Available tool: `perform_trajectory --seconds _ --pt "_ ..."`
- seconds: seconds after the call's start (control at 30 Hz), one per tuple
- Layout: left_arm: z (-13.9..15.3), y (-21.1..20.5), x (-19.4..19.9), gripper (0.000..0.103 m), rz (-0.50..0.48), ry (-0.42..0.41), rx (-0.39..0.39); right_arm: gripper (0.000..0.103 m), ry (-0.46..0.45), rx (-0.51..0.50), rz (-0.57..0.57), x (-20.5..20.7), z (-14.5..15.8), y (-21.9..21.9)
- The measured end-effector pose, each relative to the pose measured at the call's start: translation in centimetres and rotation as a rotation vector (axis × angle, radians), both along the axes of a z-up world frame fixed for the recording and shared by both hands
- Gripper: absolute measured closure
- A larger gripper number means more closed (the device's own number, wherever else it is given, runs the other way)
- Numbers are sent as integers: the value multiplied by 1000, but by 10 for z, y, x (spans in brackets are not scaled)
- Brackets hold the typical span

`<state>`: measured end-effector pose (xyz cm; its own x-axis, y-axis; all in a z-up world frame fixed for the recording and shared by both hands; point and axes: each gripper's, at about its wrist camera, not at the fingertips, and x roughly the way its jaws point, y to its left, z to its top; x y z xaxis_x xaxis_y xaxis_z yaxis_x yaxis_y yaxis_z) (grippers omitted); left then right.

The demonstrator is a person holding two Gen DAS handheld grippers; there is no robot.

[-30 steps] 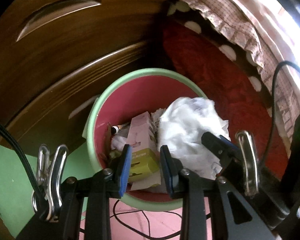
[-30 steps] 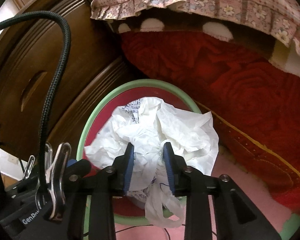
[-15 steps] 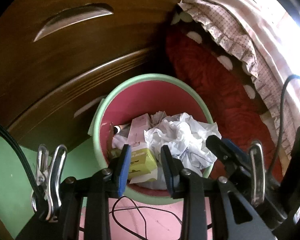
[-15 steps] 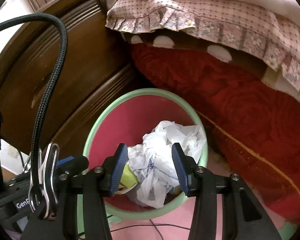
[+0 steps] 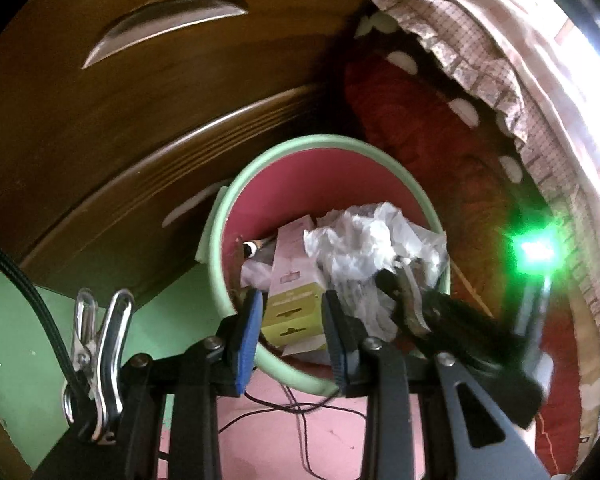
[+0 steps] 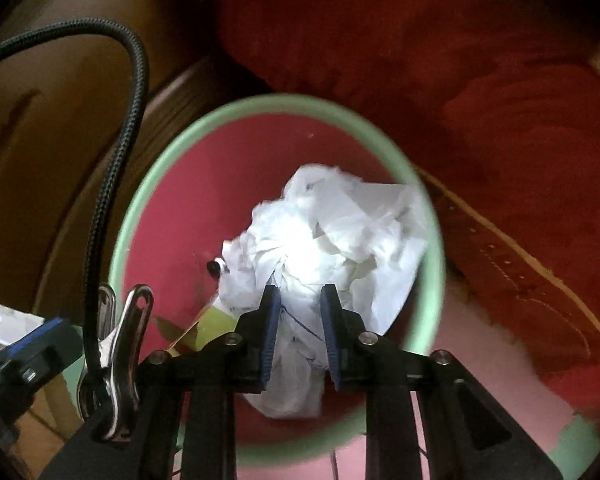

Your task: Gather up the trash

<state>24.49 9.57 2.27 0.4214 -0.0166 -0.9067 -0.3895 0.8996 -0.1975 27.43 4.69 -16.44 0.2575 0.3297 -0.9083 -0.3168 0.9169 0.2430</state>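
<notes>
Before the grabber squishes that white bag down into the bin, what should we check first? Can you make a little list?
1. White plastic bag inside the bin: ok.
2. Bag between the right hand-held gripper pads as its jaws close: ok.
3. Bag tail clear of the near rim: cannot tell.
4. Left hand-held gripper holding nothing, hovering over the yellow-green box: ok.
5. Thin black cable on the floor outside the bin: ok.
</notes>
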Motion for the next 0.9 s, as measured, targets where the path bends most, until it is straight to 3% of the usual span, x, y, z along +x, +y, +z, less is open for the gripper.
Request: perform_trajectory --seconds 0.33,0.5,0.63,0.9 --pt "-5 25 -7 72 30 29 -12 80 73 -151 84 21 -46 57" --pt "-2 36 -11 72 69 21 -39 80 115 -169 94 24 -57 64" --pt "0 36 -13 72 76 14 -56 77 93 -130 74 22 -53 63" --pt "11 25 -25 72 57 -6 -56 62 -4 -81 49 11 -27 58"
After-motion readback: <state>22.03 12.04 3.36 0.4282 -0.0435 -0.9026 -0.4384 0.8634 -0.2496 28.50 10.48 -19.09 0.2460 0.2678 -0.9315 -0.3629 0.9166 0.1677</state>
